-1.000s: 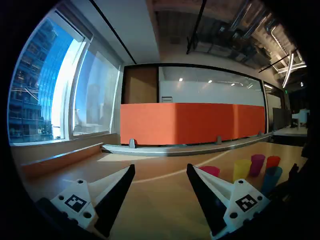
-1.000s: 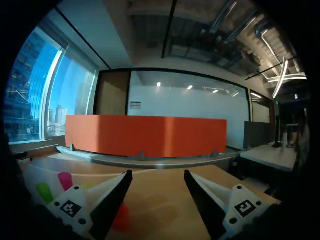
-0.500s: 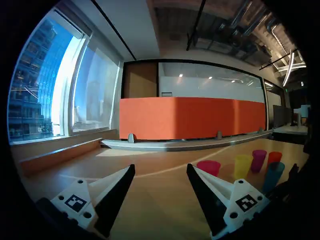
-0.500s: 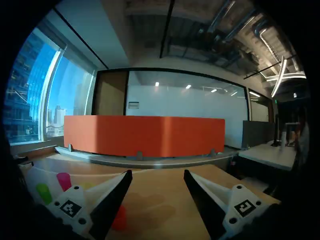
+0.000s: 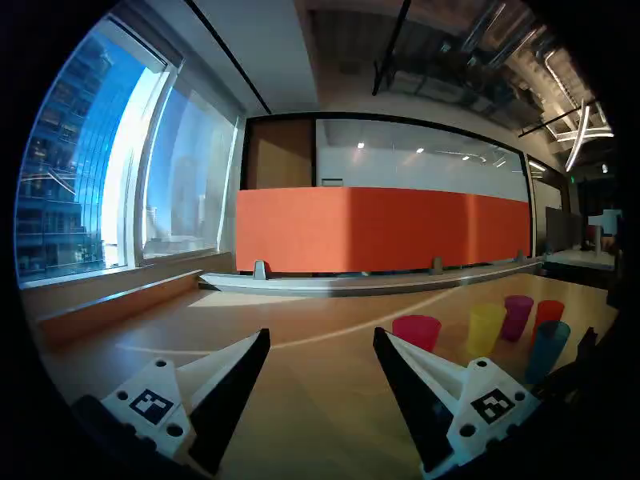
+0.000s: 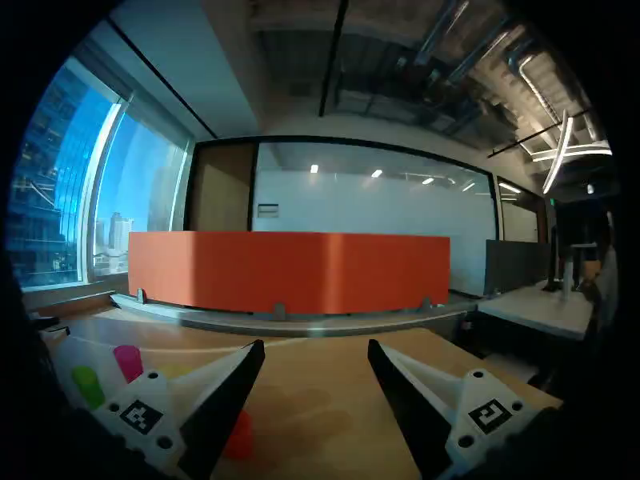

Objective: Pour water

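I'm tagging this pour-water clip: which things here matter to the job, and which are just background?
For the job:
pink cup, yellow cup, purple cup, red cup, blue cup, all standing on the wooden table; left gripper and right gripper, both open and empty.

Just background:
orange partition, windows, ceiling lights.

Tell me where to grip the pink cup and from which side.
Grip the pink cup across its side wall, coming in level from the near side with the left gripper. It stands upright, apart from the yellow cup.
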The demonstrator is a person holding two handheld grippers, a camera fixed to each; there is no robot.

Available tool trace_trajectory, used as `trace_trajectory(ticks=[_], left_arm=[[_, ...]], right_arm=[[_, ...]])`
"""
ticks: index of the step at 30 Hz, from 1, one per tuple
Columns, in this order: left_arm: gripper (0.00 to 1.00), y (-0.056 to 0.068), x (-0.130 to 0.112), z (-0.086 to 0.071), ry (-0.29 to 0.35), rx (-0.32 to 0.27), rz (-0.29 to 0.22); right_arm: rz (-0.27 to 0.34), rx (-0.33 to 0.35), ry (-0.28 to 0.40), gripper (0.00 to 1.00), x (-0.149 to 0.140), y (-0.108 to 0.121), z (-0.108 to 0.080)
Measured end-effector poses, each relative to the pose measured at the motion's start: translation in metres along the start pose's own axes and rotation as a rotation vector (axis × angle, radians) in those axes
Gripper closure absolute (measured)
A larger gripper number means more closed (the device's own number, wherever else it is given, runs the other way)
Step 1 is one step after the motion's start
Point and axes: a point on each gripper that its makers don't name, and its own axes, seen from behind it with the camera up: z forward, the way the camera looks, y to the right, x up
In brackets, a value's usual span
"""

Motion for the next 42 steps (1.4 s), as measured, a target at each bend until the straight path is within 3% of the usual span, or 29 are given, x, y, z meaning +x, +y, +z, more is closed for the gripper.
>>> trace_trajectory(ticks=[11, 18, 33, 42], left_arm=[[0.04, 0.001, -0.002, 0.001, -0.002, -0.003, 0.004], [0.04, 0.001, -0.002, 0.002, -0.002, -0.003, 0.003], [0.04, 0.001, -0.002, 0.002, -0.002, -0.003, 0.004], [0.04, 0.001, -0.003, 0.002, -0.002, -0.003, 0.004]], right_arm=[[0.015, -0.01, 0.018, 0.0, -0.003, 0.016, -0.009], [0.014, 0.022, 0.022, 0.0, -0.008, 0.017, -0.012], [0.076, 0.067, 0.087, 0.0, -0.017, 0.017, 0.001], [0.072, 0.08, 0.071, 0.0, -0.039, 0.006, 0.01]])
